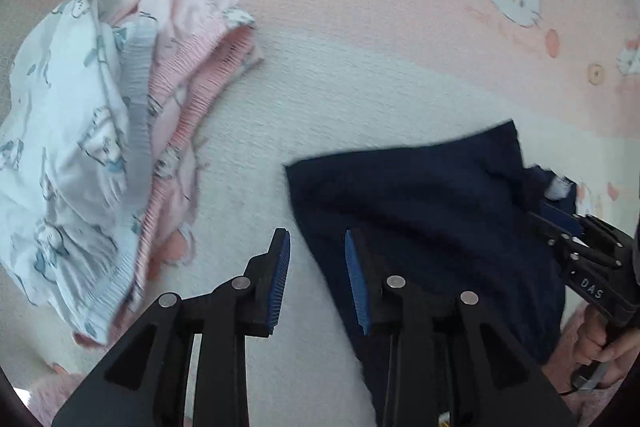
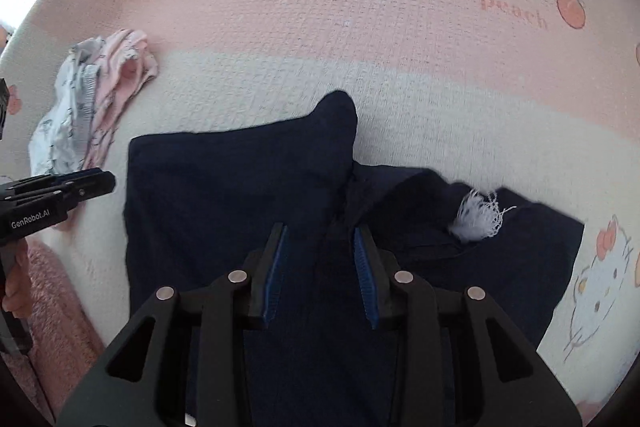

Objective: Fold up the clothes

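Observation:
A dark navy garment (image 2: 240,187) lies flat on the bedspread, with one corner peaked up at its far edge and a white frayed cord end (image 2: 478,215) on its right part. My right gripper (image 2: 320,229) hangs straight over its middle. The jaws stand apart and no fold shows pinched between the blue pads. In the left wrist view the navy garment (image 1: 420,195) fills the lower right. My left gripper (image 1: 318,239) is open at its left edge, with only bare bedspread between the fingers. The right gripper (image 1: 560,223) points in from the right, held by a hand.
A loose pile of pale blue and pink printed clothes (image 1: 100,131) lies to the left, also the pile (image 2: 92,99) in the right wrist view. Everything rests on a pink and white cat-print bedspread (image 2: 280,27). A fluffy pink sleeve (image 2: 56,307) is at the lower left.

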`<state>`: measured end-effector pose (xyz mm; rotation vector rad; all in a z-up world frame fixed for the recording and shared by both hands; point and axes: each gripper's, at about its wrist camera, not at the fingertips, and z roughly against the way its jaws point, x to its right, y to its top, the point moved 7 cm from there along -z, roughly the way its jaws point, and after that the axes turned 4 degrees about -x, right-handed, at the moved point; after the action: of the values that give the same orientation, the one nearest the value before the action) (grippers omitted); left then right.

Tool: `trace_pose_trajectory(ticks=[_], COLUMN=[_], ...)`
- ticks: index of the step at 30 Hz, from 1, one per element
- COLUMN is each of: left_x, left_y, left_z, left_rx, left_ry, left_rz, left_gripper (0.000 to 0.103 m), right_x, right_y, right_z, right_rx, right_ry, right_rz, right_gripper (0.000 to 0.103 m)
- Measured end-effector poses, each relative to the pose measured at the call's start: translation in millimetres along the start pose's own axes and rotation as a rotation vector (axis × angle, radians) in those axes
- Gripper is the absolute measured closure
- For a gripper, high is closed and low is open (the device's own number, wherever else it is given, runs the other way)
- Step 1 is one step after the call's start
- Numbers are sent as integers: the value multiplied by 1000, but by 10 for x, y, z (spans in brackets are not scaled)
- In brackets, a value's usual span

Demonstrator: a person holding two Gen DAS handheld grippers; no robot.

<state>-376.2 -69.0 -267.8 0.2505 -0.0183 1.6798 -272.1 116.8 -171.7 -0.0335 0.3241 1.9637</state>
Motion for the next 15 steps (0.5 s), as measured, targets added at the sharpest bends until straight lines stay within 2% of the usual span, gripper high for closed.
trace_pose_trajectory(ticks=[4,5,7,9,11,13,15], left_x=[395,453,494,442,316,244,307], left_y=[-474,-577,-677,-727,-771,-820,-865], left_z=[-202,-275,-342,-326,-294,-208,-89], left_rx=[-77,-100,-109,-120,-125,-107,-67], left_ry=[-49,-46,11,48,101,120,42], left_rz=[-117,-143,-181,-182,-157,-136,-130], left_gripper=[72,72,73,73,73,73,73], right_x=[30,59,128,238,351,450,503], right_y=[-571,-698,-930,-1076,-1180,-1262,-1284], right_z=[97,88,43,-61,-41,27,150], right_rx=[-30,-39,-55,-63,-59,-46,-12], right_ry=[6,11,16,5,-2,2,22], right_rz=[-42,-56,-86,-116,-150,-183,-203], right_gripper=[69,69,69,69,69,69,69])
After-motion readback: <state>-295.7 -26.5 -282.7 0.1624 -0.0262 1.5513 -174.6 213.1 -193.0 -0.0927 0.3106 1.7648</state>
